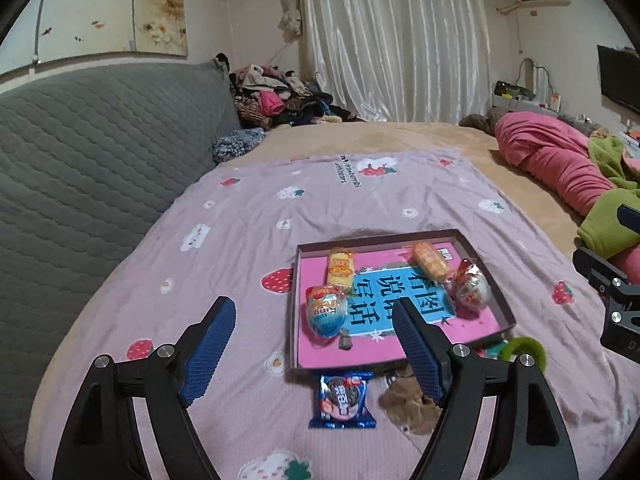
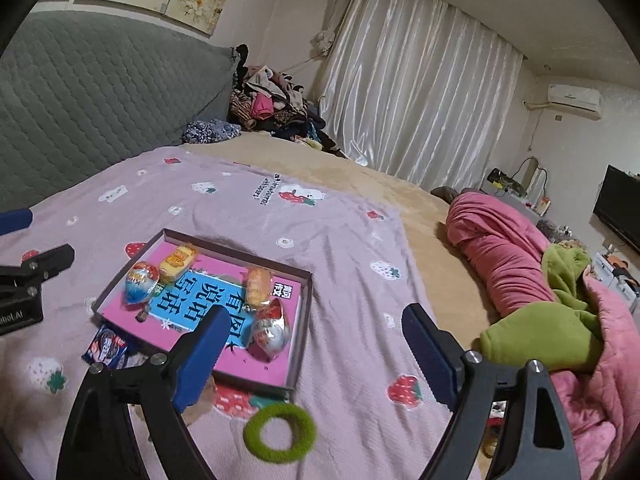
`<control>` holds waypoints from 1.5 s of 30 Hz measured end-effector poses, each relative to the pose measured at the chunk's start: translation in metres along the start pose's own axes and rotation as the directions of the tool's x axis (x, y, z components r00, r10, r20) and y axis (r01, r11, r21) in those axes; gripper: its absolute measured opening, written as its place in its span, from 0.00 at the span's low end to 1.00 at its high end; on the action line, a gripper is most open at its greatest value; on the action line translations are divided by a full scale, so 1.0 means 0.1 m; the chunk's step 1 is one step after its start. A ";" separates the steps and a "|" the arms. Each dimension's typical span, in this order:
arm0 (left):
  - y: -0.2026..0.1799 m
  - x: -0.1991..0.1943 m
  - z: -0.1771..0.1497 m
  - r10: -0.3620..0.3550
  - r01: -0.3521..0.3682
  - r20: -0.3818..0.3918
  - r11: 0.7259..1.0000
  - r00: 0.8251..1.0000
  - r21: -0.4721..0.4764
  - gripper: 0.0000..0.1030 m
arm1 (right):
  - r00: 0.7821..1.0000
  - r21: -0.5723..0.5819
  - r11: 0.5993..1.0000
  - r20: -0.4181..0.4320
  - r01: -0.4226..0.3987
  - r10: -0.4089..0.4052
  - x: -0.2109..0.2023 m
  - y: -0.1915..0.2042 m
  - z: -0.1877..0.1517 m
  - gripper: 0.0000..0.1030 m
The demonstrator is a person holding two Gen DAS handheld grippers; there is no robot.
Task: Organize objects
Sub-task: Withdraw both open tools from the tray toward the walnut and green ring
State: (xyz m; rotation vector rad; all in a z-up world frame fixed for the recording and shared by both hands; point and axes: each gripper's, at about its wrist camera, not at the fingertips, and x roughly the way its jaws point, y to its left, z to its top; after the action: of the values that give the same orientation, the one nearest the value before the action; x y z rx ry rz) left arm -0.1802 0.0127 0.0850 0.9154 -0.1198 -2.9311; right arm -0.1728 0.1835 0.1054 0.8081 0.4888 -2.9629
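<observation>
A shallow box tray [image 1: 376, 241] with a pink liner lies on the strawberry-print blanket [image 1: 240, 216]. Inside it are two yellow snack packs [image 1: 340, 268] [image 1: 430, 260], a blue foil egg [image 1: 326, 312] and a red-silver foil egg [image 1: 470, 286]. Outside its near edge lie a blue cookie packet [image 1: 344, 402], a brown fuzzy hair tie [image 1: 404, 404] and a green hair tie [image 2: 280, 432]. My left gripper [image 1: 314, 340] hangs open above the cookie packet, holding nothing. To the right of the tray [image 2: 240, 252] my right gripper [image 2: 314, 354] is open and empty, above the green hair tie.
A grey quilted headboard [image 1: 100, 152] rises on the left. Rolled pink bedding [image 2: 504, 256] and a green cloth [image 2: 560, 320] lie on the right of the bed. A pile of clothes [image 1: 276, 100] sits at the far corner by the curtains.
</observation>
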 end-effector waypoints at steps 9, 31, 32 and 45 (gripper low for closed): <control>0.08 -0.50 -0.02 -0.028 0.028 -0.001 0.999 1.000 -0.026 0.80 | 1.000 -0.022 1.000 -0.003 -0.012 0.012 -0.48 -0.05 -0.15 0.85; 0.01 -0.88 -0.41 -0.040 0.041 -0.082 0.999 0.996 0.015 0.87 | 0.998 -0.019 0.999 -0.052 -0.032 0.031 -0.96 -0.04 -0.48 0.86; 0.01 -0.88 -0.45 -0.044 0.045 -0.092 0.999 0.995 0.010 0.87 | 0.998 -0.019 0.999 -0.053 -0.032 0.031 -0.96 -0.05 -0.49 0.86; -0.08 -0.90 -0.81 -0.040 0.044 -0.144 0.999 0.989 0.023 0.87 | 0.994 -0.013 0.999 -0.102 -0.038 0.036 -0.99 -0.05 -0.78 0.86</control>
State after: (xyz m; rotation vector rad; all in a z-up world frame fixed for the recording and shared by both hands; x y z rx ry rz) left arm -0.0606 0.0241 0.0690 1.1423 -0.1323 -2.8956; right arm -0.0499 0.2068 0.0927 0.9589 0.4938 -2.8922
